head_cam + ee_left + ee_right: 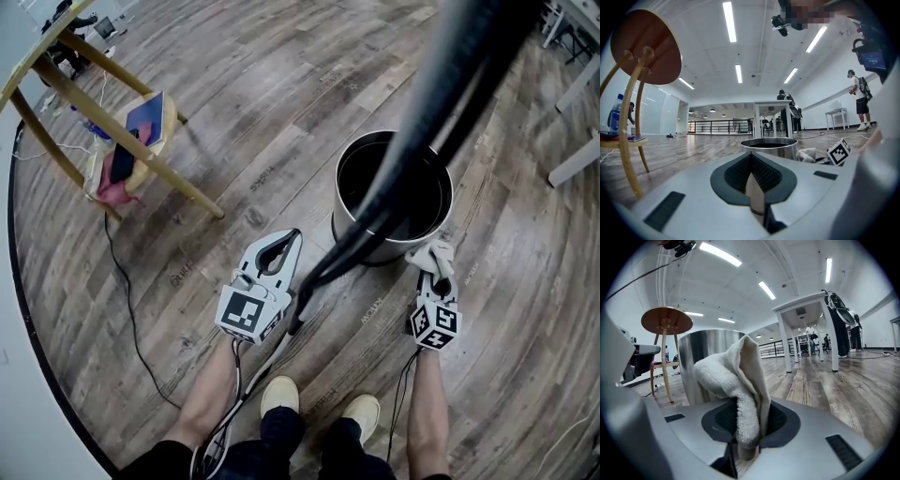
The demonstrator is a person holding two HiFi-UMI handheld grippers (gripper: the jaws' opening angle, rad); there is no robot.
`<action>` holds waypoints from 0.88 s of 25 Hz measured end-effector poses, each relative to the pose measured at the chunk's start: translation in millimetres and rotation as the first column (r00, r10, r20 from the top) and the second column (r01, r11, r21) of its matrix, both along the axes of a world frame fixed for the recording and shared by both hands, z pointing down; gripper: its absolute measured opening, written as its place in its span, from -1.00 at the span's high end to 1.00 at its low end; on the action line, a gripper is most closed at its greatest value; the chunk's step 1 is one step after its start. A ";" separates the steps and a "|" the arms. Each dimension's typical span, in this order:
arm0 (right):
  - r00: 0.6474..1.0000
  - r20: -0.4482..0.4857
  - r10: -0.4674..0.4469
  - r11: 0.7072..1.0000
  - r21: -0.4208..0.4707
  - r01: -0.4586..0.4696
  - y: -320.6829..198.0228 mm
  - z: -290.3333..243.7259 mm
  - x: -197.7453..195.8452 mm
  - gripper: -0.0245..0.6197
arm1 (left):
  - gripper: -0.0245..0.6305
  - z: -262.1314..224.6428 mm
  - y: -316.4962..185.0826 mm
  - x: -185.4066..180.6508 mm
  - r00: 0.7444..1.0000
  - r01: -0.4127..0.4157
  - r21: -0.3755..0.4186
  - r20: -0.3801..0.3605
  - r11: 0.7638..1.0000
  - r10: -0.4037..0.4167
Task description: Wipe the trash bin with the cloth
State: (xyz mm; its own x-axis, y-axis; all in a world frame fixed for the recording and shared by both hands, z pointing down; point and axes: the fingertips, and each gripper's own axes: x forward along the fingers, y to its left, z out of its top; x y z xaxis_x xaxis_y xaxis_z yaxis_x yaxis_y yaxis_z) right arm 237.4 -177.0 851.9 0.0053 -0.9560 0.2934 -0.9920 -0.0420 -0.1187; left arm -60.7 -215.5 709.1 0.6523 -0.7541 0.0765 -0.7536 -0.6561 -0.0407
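- Your right gripper (439,278) is clamped tight on the white fluffy towel cloth (736,380). The cloth sticks up out of the jaws in a soft folded lump.
- Your left gripper (292,236) has its jaws pressed together with nothing between them. It sits low over the floor, a little way left of the bin.
- The round shiny metal trash bin (403,251) stands upright on the grey-brown wood plank floor (281,112), just ahead of your feet. It is open at the top and dark inside.
- The cloth is right by the bin's outside wall, low down on your right side. I cannot tell if it touches the metal yet.
- It looks like you are at the start of a wipe on the outside.
- For the next move, I think you should press the cloth flat on the wall and slide it round the curve.
- The metal is smooth and hard, so the soft cloth should glide. The bin looks light and may slide or tip if you push hard. Your free left gripper could steady the rim.
- A thick black cable (375,202) hangs in front of the bin. A wooden stool with bent legs (141,150) stands well apart, up on the left.
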 end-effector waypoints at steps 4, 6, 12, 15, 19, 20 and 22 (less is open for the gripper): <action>1.000 -0.019 -0.013 1.000 0.018 0.013 4.1 -5.8 -4.7 0.63 | 0.94 -0.7 1.3 1.5 1.000 -0.003 0.002 0.005 1.000 0.003; 0.998 -0.046 -0.044 0.998 0.049 0.046 12.9 -19.1 -16.9 0.63 | 0.94 0.4 3.5 3.0 1.000 -0.003 0.001 0.005 1.000 0.003; 0.988 -0.039 -0.147 0.977 0.149 0.151 49.5 -59.2 -74.5 0.63 | 0.94 8.3 5.8 2.5 1.000 0.006 -0.018 0.001 1.000 -0.006; 0.978 -0.026 -0.206 0.968 0.138 0.208 57.2 -53.2 -108.5 0.63 | 0.94 8.5 4.3 0.9 1.000 0.011 -0.016 -0.003 1.000 -0.011; 0.957 -0.020 -0.289 0.952 0.095 0.290 63.7 -32.3 -154.4 0.63 | 0.94 9.3 7.1 2.3 1.000 0.013 -0.021 -0.008 1.000 -0.013; 0.950 -0.018 -0.313 0.946 0.084 0.313 63.8 -26.0 -165.4 0.63 | 0.94 9.6 7.3 2.4 1.000 0.014 -0.022 -0.007 1.000 -0.014; 0.937 -0.023 -0.349 0.935 0.059 0.350 60.4 -12.8 -185.9 0.63 | 0.94 9.3 7.5 1.2 1.000 0.018 -0.022 -0.008 1.000 -0.018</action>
